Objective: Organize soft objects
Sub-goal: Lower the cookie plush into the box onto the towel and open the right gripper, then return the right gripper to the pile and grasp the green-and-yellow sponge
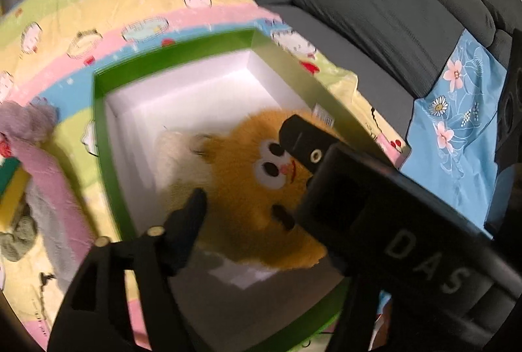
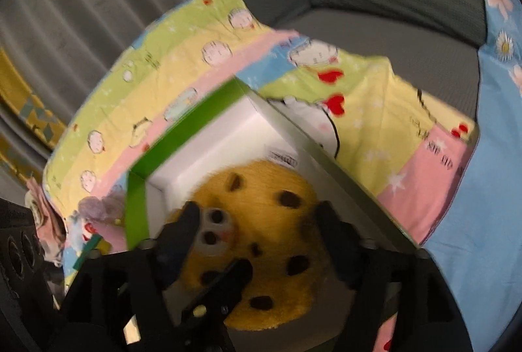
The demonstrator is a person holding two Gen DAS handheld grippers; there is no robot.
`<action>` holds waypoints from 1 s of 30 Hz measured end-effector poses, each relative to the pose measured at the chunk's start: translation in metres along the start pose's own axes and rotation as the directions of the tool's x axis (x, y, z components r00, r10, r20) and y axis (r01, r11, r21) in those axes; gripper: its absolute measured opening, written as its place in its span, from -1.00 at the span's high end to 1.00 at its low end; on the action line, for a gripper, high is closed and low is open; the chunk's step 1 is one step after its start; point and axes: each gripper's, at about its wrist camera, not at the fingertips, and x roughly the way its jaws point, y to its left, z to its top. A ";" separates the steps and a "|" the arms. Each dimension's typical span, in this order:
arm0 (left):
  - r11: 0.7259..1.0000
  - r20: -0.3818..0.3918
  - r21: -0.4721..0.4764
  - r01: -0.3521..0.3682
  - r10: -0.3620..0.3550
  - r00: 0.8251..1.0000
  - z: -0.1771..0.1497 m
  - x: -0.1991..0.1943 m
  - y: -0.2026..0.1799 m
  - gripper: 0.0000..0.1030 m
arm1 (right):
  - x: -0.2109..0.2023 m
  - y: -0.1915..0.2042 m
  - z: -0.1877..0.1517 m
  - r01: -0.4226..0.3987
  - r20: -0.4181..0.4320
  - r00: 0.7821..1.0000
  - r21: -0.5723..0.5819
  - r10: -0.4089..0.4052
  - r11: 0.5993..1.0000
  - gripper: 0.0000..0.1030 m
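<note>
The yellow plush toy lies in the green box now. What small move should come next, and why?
Probably lift both tongs straight up, out of the box. The plush toy already rests on the white floor of the green box, and the left tongs and right tongs stand open around it, so nothing seems left to hold.

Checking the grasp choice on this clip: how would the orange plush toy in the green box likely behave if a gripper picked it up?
The orange plush toy looks furry and stuffed, so it would probably squash under the pads and sag rather than stay stiff. Likely light for its bulk. The fuzzy pile should grip well, not slip. Lying flat in the green box, it seems unlikely to roll.
</note>
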 end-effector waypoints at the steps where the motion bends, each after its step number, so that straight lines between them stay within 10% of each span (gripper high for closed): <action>1: 1.000 0.019 0.007 -0.011 0.011 1.000 -0.001 -0.006 0.000 -0.49 | -0.006 0.002 0.000 0.001 0.025 1.000 -0.005 -0.001 1.000 -0.74; 17: 0.986 0.211 -0.136 -0.101 0.128 0.969 -0.052 -0.109 0.079 -0.71 | -0.053 0.057 -0.018 -0.148 0.200 0.963 -0.174 0.182 0.973 -0.99; 30: 0.801 0.123 -0.480 -0.357 0.464 0.877 -0.170 -0.159 0.265 -0.71 | -0.015 0.156 -0.081 -0.365 -0.045 0.926 -0.364 0.375 0.857 -0.99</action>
